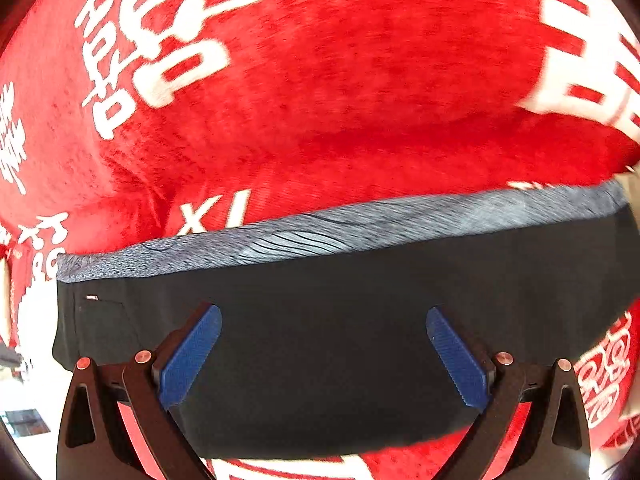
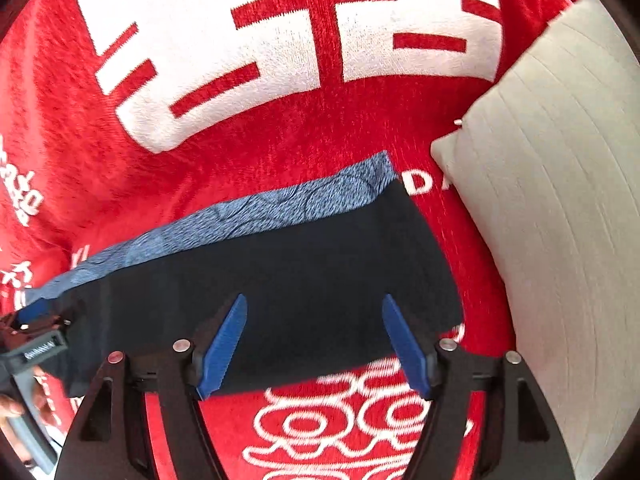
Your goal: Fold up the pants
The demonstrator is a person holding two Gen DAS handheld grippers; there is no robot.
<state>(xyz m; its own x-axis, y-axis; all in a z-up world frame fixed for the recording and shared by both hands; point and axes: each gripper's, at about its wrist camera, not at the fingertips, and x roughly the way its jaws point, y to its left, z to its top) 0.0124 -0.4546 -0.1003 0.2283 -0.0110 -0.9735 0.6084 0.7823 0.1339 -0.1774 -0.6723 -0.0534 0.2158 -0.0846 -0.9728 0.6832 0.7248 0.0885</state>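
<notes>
The black pants lie folded into a flat band on the red blanket, with a blue-grey heathered waistband along the far edge. My left gripper is open and empty, its blue pads just above the black cloth. In the right wrist view the same pants lie flat with the waistband on the far side. My right gripper is open and empty over the near right part of the pants. The left gripper's body shows at the left edge of that view.
A red blanket with large white characters covers the surface under the pants. A beige ribbed pillow lies close to the right end of the pants.
</notes>
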